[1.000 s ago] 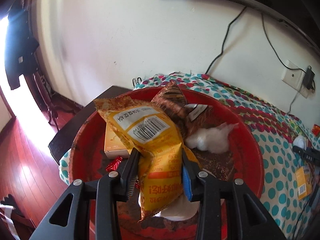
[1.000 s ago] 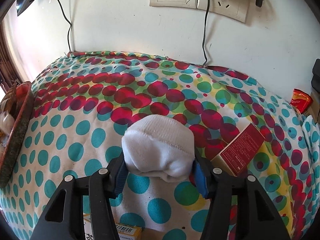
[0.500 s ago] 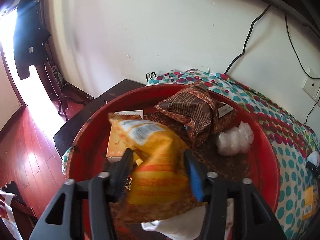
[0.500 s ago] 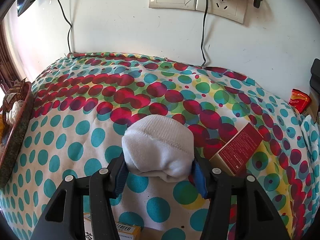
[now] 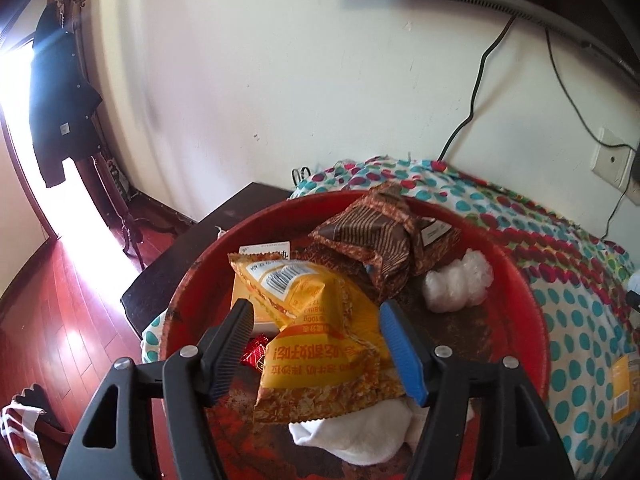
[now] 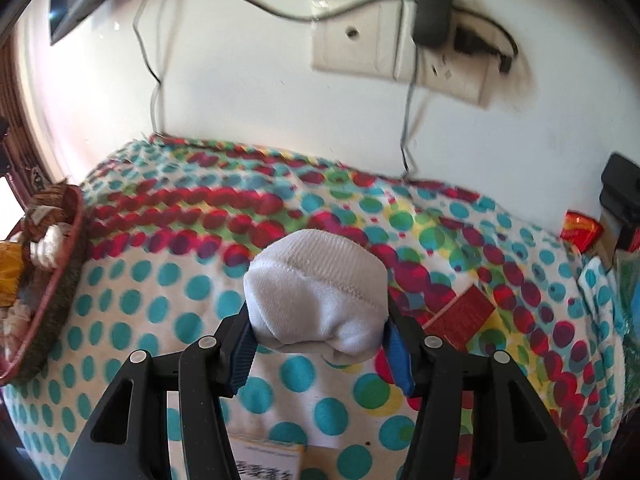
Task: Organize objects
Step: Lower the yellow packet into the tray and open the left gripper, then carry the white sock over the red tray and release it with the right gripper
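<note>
In the left wrist view my left gripper (image 5: 316,324) is open over the red tray (image 5: 524,300). The yellow snack bag (image 5: 320,340) lies in the tray between the spread fingers, free of both pads. The tray also holds a brown snack bag (image 5: 376,236), a clear plastic wad (image 5: 456,280), a yellow box (image 5: 256,284) and a white sock (image 5: 360,428). In the right wrist view my right gripper (image 6: 316,328) is shut on a rolled white sock (image 6: 316,292), held above the dotted cloth (image 6: 160,288). The tray's edge (image 6: 60,280) shows at the left.
A red box (image 6: 460,312) lies on the cloth right of my right gripper, and a yellow box (image 6: 268,460) just below it. A red packet (image 6: 580,232) sits at the far right by the wall. Wall sockets and cables (image 6: 408,60) hang behind the table.
My left gripper opened and let go of the yellow snack bag, which now lies in the tray. My right gripper lifted and tilted with the sock still held.
</note>
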A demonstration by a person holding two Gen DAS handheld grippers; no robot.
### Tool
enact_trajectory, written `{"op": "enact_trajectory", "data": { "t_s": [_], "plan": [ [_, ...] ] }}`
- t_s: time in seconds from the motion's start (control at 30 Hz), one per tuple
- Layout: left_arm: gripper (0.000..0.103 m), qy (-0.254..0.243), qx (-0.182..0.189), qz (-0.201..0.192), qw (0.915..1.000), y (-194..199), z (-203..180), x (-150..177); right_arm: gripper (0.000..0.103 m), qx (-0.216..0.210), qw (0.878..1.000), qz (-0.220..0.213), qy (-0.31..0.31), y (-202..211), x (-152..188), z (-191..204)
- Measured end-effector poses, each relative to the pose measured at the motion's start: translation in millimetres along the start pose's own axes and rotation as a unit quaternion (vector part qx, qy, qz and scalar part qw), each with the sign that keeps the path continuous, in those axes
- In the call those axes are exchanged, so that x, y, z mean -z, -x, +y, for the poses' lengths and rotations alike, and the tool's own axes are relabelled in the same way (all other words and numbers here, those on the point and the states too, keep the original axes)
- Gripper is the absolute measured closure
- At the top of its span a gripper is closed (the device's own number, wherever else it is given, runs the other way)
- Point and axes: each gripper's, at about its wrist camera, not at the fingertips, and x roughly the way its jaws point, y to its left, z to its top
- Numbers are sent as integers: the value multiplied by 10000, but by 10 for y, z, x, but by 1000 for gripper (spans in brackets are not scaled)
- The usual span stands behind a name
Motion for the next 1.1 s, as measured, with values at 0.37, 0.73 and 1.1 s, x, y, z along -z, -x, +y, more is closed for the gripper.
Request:
{"op": "enact_trajectory", "data": {
  "t_s": [0.37,0.73,1.1],
  "plan": [
    [36,23,43,-265,9996,319,88,-3,50,-223,9989,-222,347,308,-80,482],
    [36,57,-12,-339,9994,737,180,398,50,-423,9977,-127,516,394,106,855],
    [36,576,13,-527,9969,1295,433,1379,50,-909,9859,-118,1402,512,280,1987]
  ]
}}
